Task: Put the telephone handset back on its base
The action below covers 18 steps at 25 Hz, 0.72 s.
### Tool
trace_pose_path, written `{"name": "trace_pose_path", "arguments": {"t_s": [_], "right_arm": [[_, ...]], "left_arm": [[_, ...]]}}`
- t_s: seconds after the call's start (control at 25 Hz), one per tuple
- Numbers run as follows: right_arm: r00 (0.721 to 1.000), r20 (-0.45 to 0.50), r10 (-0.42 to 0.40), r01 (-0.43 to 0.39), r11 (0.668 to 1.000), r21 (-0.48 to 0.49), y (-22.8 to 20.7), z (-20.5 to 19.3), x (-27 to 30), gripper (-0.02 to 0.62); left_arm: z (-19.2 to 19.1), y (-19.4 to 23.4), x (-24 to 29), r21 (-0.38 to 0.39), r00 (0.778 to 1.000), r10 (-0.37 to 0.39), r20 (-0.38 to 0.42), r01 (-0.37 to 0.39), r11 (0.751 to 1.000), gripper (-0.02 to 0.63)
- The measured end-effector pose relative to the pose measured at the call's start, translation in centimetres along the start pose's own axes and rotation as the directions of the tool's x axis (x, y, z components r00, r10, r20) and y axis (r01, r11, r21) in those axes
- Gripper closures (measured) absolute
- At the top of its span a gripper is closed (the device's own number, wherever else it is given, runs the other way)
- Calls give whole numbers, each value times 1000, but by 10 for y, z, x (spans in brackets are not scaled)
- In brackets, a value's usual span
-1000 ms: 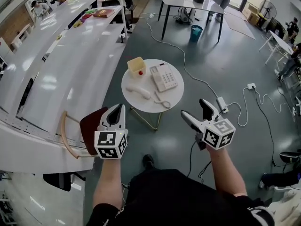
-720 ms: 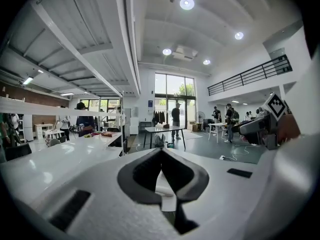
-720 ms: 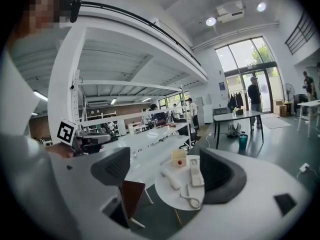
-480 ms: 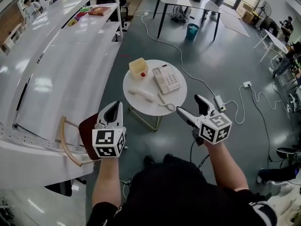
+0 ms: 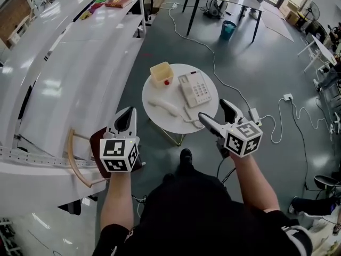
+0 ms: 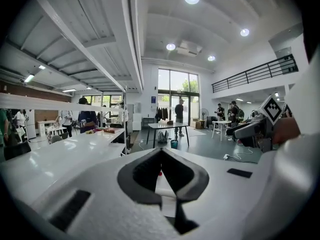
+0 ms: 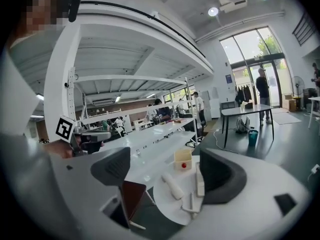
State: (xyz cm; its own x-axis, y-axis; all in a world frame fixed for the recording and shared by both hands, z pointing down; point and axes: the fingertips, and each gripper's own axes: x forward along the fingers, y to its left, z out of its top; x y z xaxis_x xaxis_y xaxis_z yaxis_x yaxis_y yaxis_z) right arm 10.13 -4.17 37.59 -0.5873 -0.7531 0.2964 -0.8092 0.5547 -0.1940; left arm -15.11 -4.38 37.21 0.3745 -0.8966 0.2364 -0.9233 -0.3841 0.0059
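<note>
Around me is a big hall with a grey floor (image 5: 256, 63) and long white benches (image 5: 69, 73) at my left side. Ahead of me stands a small round white table (image 5: 160, 119). On it the telephone handset (image 5: 166, 107) lies flat, off its base (image 5: 195, 89) and just beside it, on the left. A small yellow box (image 5: 161, 74) is behind them. My left tongs (image 5: 129, 111) are closed together with nothing in them. My right tongs (image 5: 212, 110) are held apart and empty, over the near edge of the table.
</note>
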Motion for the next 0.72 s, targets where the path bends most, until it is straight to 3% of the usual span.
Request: {"name": "trace_pose_path", "arguments": {"t_s": [0.36,0.72], "right_arm": [[992,-51,116,-116,993,9,-58,9,71,173],[947,-178,266,-267,963,19,-38,-24,141,193]], "left_arm": [[-2,8,83,-55,996,55,-72,-59,997,598],[-21,38,101,-88,983,119,-139,-132,987,598]]}}
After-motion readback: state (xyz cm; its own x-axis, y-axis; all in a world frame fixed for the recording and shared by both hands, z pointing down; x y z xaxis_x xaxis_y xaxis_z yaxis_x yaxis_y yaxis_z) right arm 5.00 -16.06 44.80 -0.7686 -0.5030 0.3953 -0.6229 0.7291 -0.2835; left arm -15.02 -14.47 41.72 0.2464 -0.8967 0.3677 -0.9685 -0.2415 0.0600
